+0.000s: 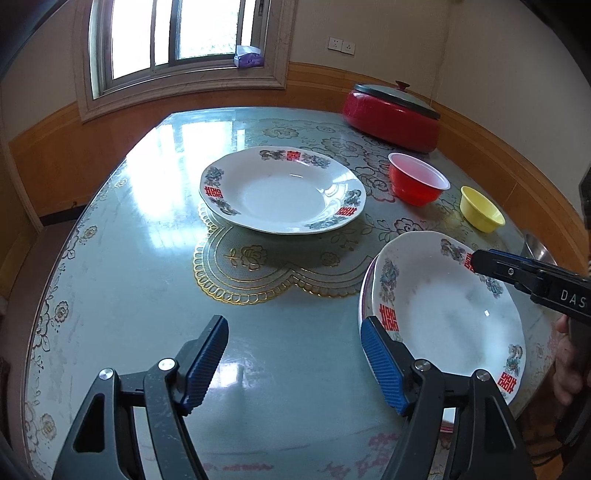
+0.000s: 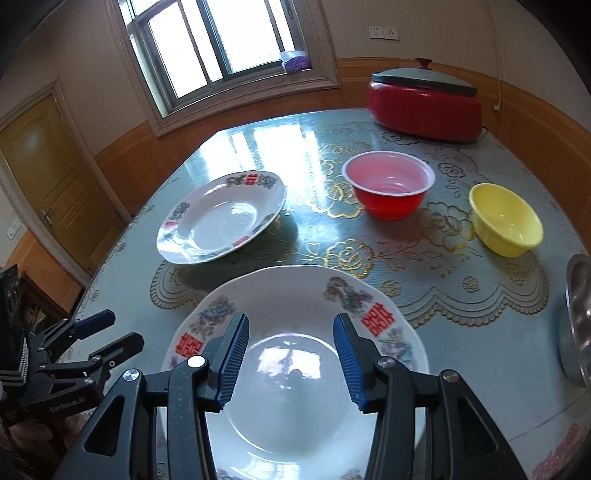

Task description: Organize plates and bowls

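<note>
Stacking near plates [image 2: 295, 369], red bowl [image 2: 388, 184] empty

Open jaws of the right gripper [image 2: 291, 360] hover over the near plate [image 2: 295, 369].

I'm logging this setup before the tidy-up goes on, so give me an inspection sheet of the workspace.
Surface: round table, glossy floral cover.
Job's things: near plate stacked on another; far plate alone; red bowl, yellow bowl separate.
Clutter: red lidded cooker; metal dish at edge.
Grippers: left gripper and right gripper, jaws open, holding nothing.
Cables: cord on the wall behind the cooker.
Surroundings: window, wall sockets, door.
</note>
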`<state>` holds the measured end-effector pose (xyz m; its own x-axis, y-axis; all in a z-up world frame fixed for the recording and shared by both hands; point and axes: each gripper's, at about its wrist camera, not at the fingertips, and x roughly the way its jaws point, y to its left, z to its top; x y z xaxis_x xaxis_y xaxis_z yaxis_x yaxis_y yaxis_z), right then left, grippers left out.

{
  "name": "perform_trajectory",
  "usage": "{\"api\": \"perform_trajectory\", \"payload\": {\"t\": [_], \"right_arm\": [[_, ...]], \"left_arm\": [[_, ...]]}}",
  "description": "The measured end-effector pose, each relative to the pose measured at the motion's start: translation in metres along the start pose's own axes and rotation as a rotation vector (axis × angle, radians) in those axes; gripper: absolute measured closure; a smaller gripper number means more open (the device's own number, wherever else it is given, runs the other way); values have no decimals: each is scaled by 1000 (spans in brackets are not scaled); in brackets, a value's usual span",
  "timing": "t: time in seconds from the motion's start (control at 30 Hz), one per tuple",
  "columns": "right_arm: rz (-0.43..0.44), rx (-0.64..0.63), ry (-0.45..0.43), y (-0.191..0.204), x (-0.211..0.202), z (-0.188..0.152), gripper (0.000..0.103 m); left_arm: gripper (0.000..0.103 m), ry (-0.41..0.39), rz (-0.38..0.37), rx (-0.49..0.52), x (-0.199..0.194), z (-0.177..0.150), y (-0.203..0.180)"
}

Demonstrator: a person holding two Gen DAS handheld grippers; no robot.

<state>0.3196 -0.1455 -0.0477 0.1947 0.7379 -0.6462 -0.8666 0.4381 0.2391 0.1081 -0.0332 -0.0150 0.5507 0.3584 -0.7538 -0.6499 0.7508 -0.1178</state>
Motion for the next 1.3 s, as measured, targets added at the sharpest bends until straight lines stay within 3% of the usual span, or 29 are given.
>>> {"api": "perform_trajectory", "payload": {"t": [0.43, 0.67, 0.97, 1.3], "right_arm": [[128, 80, 47, 31, 41, 34, 55], [147, 201, 58, 20, 68, 60, 55], [120, 323, 94, 0, 117, 91, 55], [142, 343, 151, -1, 162, 108, 55]], "left_arm": [[23, 18, -19, -52, 14, 13, 45], [25, 30, -55, -158, 36, 37, 84], [29, 10, -65, -146, 69, 85, 101], [54, 47, -129, -101, 130, 133, 108]]}}
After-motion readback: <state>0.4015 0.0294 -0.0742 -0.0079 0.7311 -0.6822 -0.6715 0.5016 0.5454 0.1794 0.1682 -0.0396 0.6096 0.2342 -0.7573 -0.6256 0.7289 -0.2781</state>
